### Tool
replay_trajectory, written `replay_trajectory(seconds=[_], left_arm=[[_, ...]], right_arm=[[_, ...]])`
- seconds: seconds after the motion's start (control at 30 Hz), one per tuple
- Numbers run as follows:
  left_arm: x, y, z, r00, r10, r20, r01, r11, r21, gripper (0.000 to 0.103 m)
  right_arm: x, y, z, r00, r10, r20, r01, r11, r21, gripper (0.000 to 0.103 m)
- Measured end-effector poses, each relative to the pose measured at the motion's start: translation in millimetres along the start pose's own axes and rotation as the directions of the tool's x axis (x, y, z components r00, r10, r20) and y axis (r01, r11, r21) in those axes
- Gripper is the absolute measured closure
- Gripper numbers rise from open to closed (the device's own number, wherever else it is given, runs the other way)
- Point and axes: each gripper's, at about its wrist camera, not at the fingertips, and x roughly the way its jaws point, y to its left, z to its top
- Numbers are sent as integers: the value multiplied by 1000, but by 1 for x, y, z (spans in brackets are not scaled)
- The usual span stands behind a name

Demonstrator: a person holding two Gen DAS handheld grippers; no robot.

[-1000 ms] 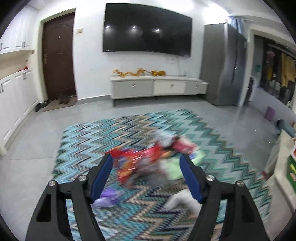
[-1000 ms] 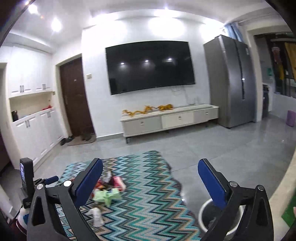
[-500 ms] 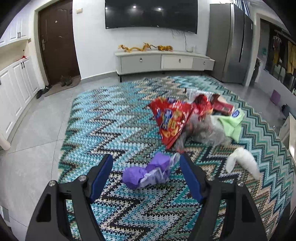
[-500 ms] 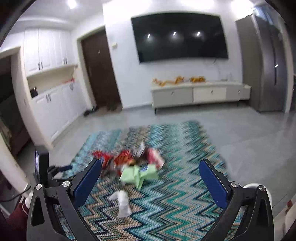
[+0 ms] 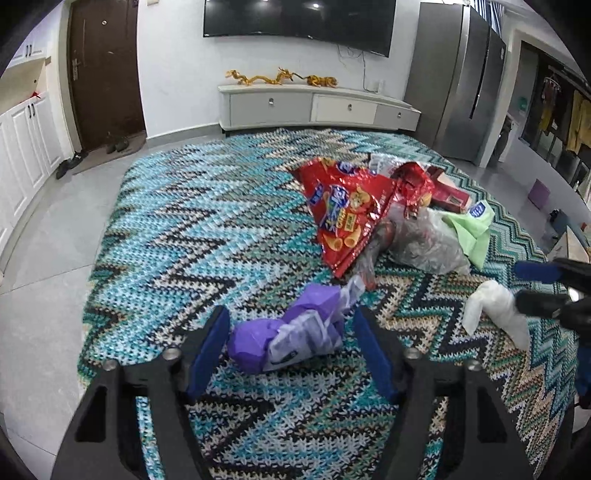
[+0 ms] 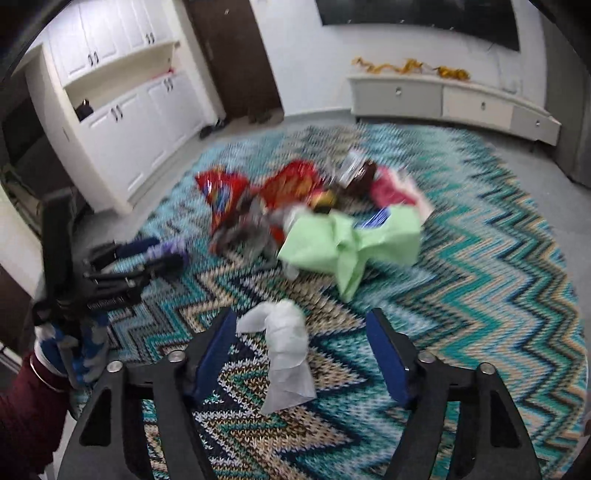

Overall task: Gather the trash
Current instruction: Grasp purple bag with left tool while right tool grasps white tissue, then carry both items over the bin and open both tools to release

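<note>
We are holding the left gripper (image 5: pixel 291 343) low over the zigzag rug (image 5: pixel 207 236), its blue fingers (image 5: pixel 210 343) spread wide on either side of a crumpled purple wrapper (image 5: pixel 284 332). The wrapper is lying on the rug between the fingers, close to the left one, though we cannot tell whether either finger is touching it.

We are holding the right gripper (image 6: pixel 301 350) over the same rug, also wide open, with a crumpled white tissue (image 6: pixel 286 350) lying between its fingers, nearer the left finger (nothing is clamped on it). In the left wrist view this gripper is showing at the right edge, its tips at the white tissue (image 5: pixel 495 310).

Beyond both grippers, the rest of the trash is sitting in a loose pile on the rug: a red snack bag (image 5: pixel 347 206) at the front left, a crumpled clear plastic bag (image 5: pixel 424 240) beside it, a light green bag (image 5: pixel 472 229) at the right of the pile, and a red box (image 5: pixel 448 192) behind. The right wrist view is blurred, so the pile's smaller pieces are hard to make out there; the green bag (image 6: pixel 351 247) is sitting nearest that gripper.

A low white cabinet (image 5: pixel 317 107) is standing against the far wall under a dark television (image 5: pixel 299 18).
</note>
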Motion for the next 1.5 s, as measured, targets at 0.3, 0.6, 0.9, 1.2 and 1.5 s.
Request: replay_trajectory(seconds=[0.3,0.6,0.9,1.2,1.5], left_arm=[[-4,-8,-2,1000,21,16,-22,999,41,56],[-30,-19,-6,998,24,53,-26,999,28,59],[-82,-40,-1,990,28,135,-35,998,46,60],[-116,-101,29,978,-68,198,47,993,112,60],[-96,-237,82,953,-267,144,225,940,256,60]], right_arm=[[13,-2,-8,999,1,-33,0,1000,6,81],[-12,-11,-20,1000,6,2,-6,999,44,83],[-86,-24,-24,990,-35,138,28,998,57,83],[-184,-79,-53,946,-164,280,125,981,151,83],[-254,-180,-95,873,-370,317,254,901,352,83]])
